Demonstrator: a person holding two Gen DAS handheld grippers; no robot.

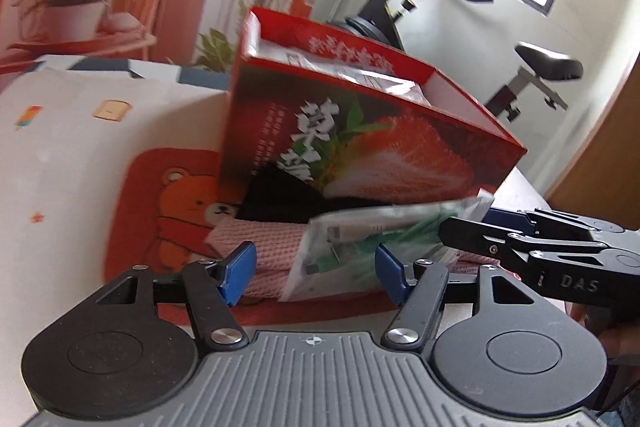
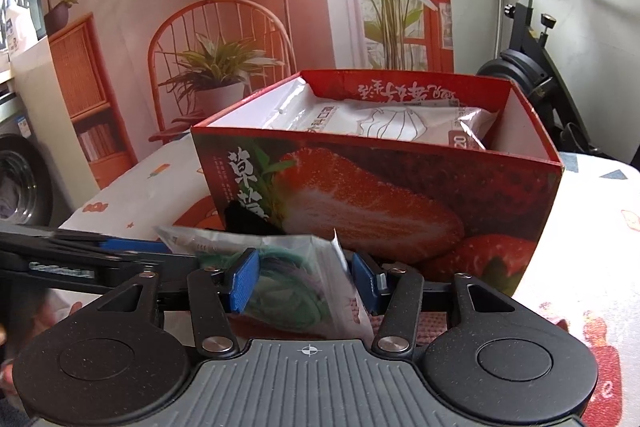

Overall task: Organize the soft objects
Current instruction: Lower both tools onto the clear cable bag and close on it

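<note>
A red strawberry-printed box (image 2: 380, 195) stands open-topped on the desk (image 2: 592, 227), which is covered with a pale cloth bearing cartoon bears. Inside the box lies a white plastic-wrapped pack (image 2: 400, 123), flat against the far wall. Just in front of the box's near side, a pink knitted cloth (image 1: 272, 247) lies folded on the desk, with a black soft item (image 1: 288, 199) between it and the box wall, touching both. Over the pink cloth is a clear plastic pouch (image 2: 296, 283) with green and pale contents. The right claw (image 2: 304, 281) pinches this pouch: its blue pads (image 2: 244, 279) press on either side of the bag, which bulges between them, its top corner sticking up toward the box. In the left wrist view the same pouch (image 1: 360, 247) appears tilted, its right end gripped by the right claw (image 1: 452, 233) coming in from the right. The left claw (image 1: 316, 273) is spread, its blue fingers (image 1: 240, 273) standing apart on either side of the pouch's near lower end without pressing it; the left finger sits over the pink cloth. In the right wrist view the left claw's black arm reaches in from the left, blurred. Behind the desk stand a printed backdrop with a chair and potted plants, and an exercise bike (image 1: 532, 75) to the right.
</note>
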